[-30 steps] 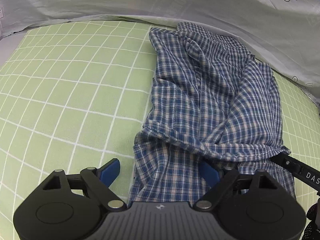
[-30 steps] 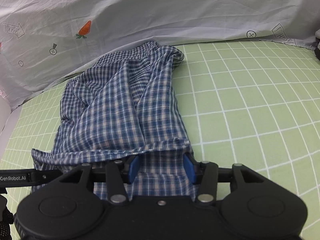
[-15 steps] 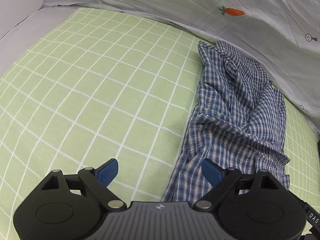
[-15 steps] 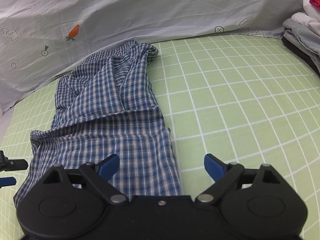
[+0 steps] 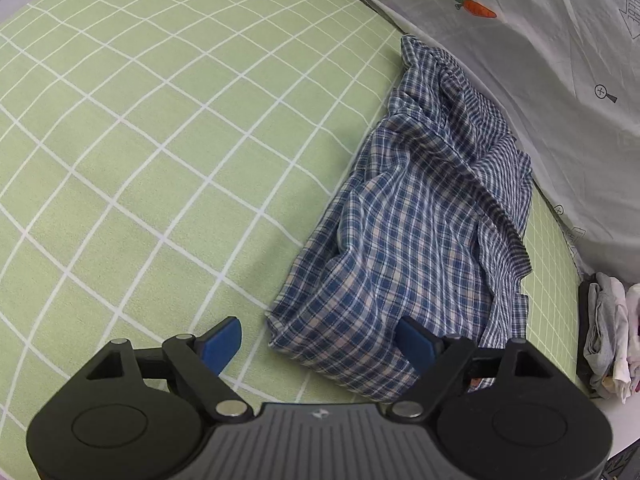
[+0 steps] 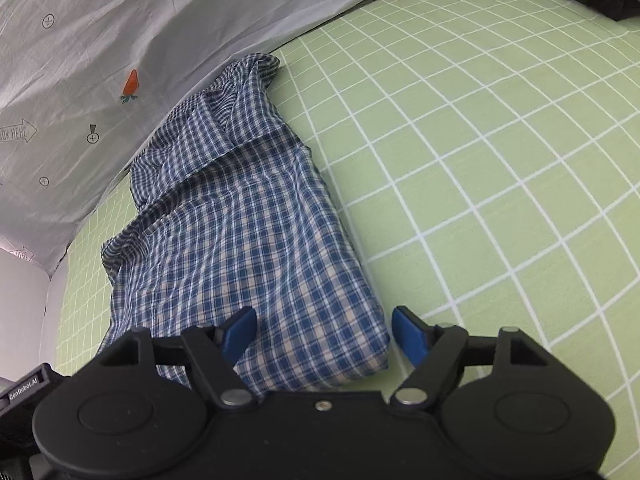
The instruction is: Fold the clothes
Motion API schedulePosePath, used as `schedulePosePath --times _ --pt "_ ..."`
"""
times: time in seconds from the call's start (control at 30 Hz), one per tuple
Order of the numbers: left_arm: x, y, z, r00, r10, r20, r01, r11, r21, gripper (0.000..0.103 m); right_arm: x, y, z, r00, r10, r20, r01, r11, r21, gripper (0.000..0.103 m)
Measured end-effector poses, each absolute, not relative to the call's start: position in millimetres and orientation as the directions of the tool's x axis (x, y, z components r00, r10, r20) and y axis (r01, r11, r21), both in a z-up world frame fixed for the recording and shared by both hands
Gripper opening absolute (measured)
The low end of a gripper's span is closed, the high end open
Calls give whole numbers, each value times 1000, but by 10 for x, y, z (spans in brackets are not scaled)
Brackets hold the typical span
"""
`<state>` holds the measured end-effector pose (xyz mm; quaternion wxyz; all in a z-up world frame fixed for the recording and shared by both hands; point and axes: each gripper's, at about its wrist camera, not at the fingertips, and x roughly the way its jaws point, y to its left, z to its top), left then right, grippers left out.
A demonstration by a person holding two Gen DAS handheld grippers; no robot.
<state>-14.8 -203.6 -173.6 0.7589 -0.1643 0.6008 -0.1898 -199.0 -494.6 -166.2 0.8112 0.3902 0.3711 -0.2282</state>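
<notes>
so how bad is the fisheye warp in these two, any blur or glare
Left wrist view: grid lines on the green sheet bow strongly, dark corners, sharp, no glare. Right wrist view: same bowing, checked shirt crisp, soft even light, only faint shadow along its edge.

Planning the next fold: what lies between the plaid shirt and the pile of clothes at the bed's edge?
Only bare green checked sheet separates the plaid shirt from the pile of clothes, seen in the left wrist view.
</notes>
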Motion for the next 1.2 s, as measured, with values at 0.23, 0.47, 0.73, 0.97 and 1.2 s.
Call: schedulePosePath --times 0.23,0.47,0.73,0.97,1.2 --pt "-136 -1989 -1820 171 -558 -812 -16 822 -569 78 -2123 -4942 -1682 619 -94 -779 696 526 489 71" --pt "-144 -1998 -1921 148 -598 -787 -82 786 -613 39 -2199 -4992 -1800 676 -28 -737 679 412 607 44" --pt "-218 -1938 -1908 186 -616 -766 -65 770 -635 8 -2357 -4917 -1703 706 -50 -706 643 463 610 11" --pt "-237 -1683 -1686 120 -586 -802 -95 797 -597 8 -2708 -4753 -1581 661 12 -750 655 480 584 10" --pt "-244 -1699 -1397 162 -596 -786 -49 791 -610 8 -2746 -4682 -1440 641 22 -767 641 534 551 10"
